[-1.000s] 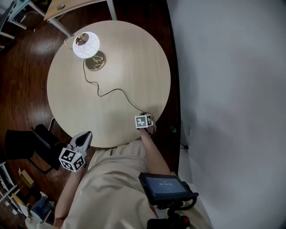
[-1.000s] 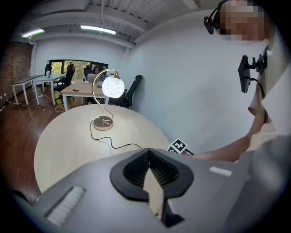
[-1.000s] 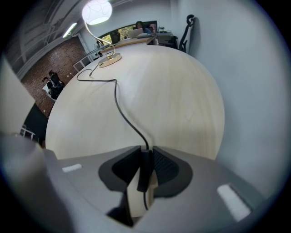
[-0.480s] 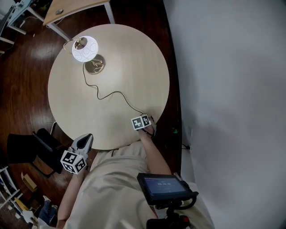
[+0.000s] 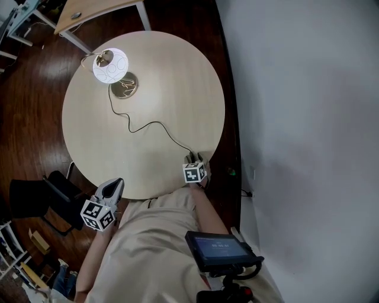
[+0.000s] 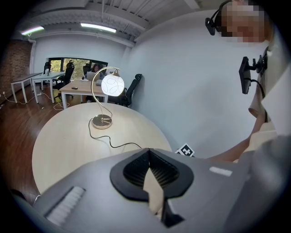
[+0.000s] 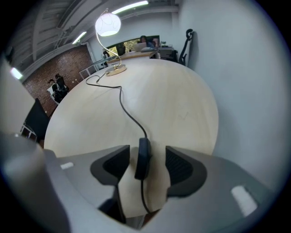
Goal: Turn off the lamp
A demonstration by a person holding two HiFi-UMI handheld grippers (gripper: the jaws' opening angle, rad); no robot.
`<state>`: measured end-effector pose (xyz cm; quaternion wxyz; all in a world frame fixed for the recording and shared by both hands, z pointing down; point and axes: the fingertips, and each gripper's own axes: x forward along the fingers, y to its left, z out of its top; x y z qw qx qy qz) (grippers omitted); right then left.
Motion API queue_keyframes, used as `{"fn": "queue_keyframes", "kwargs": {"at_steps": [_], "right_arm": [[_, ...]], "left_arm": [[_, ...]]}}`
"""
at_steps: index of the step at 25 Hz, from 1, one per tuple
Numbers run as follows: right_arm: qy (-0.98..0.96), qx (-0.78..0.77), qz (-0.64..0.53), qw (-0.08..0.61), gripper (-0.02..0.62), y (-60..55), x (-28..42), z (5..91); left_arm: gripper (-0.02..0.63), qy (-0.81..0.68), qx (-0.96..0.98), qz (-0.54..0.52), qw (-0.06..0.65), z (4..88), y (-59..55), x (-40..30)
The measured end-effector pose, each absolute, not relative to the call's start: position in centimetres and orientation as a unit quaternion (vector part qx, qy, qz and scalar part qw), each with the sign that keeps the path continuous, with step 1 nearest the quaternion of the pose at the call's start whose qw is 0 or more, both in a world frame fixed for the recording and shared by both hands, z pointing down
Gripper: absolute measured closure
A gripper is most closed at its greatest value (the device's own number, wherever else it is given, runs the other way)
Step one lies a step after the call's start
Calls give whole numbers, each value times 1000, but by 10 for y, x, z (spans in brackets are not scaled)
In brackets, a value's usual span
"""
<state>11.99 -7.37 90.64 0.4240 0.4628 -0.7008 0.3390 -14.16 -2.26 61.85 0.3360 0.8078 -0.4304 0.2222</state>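
Note:
The lamp stands at the far left of the round table, with its white globe lit above a brass base. Its black cord runs across to the near edge. The inline switch lies there between the jaws of my right gripper. Those jaws are opening and the pads stand clear of the switch on both sides. From above, the right gripper points steeply down at the table's edge. My left gripper hangs shut and empty off the near left rim.
A white wall runs close along the table's right side. A wooden desk stands beyond the lamp and a black chair sits on the dark floor at the near left. A tablet hangs at the person's chest.
The right gripper's marker cube has shifted back toward the person over the switch. The lamp glows in all three frames. The left gripper has kept still.

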Motion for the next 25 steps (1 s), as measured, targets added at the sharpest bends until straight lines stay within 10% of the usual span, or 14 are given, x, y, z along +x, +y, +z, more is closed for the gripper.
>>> {"fn": "queue_keyframes", "kwargs": {"at_steps": [25], "right_arm": [[-650, 483, 374, 452, 471, -73, 123, 908]], "left_arm": [[604, -427, 795, 216, 373, 641, -26, -160]]}}
